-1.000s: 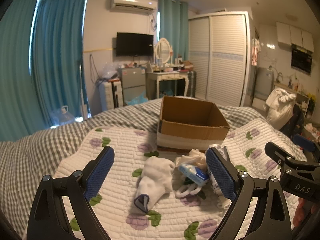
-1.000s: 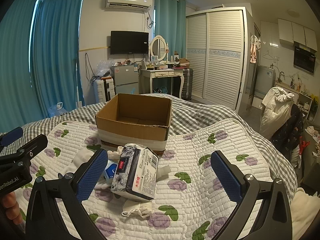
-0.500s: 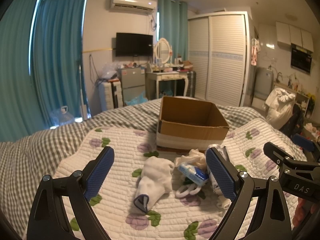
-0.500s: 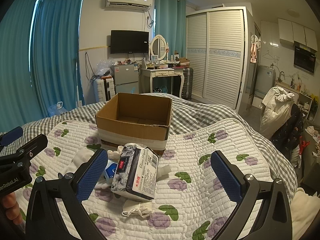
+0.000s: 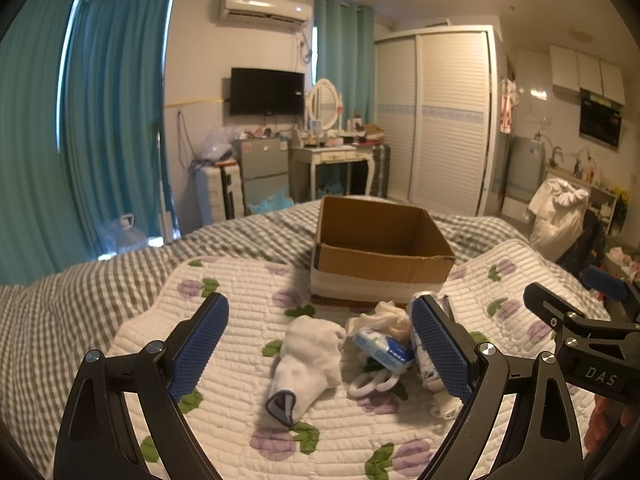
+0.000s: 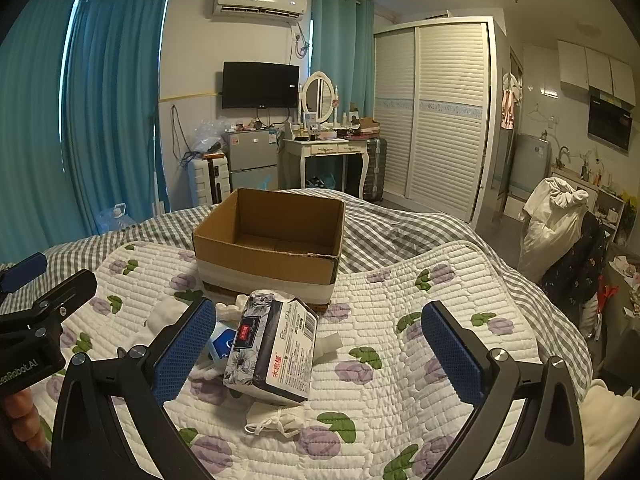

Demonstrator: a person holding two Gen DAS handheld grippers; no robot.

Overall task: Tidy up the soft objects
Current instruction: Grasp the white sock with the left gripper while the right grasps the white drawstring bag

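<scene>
An open cardboard box (image 5: 380, 248) stands on the floral quilt (image 5: 240, 320); it also shows in the right wrist view (image 6: 268, 256). In front of it lies a pile of soft things: a white sock (image 5: 308, 360), a blue tissue packet (image 5: 384, 348), a crumpled white cloth (image 5: 384, 314), a white mask (image 5: 370, 382). The right wrist view shows a large tissue pack (image 6: 276, 352) and a white mask (image 6: 280, 422) below it. My left gripper (image 5: 320, 344) is open above the sock. My right gripper (image 6: 320, 352) is open, with the tissue pack between its fingers.
The quilt lies on a grey checked bedspread (image 5: 100, 280). Beyond the bed stand a suitcase (image 5: 218, 196), a small fridge (image 5: 264, 172), a dressing table (image 5: 336, 160) and a white wardrobe (image 5: 440, 120). A chair with clothes (image 6: 560, 232) is at the right.
</scene>
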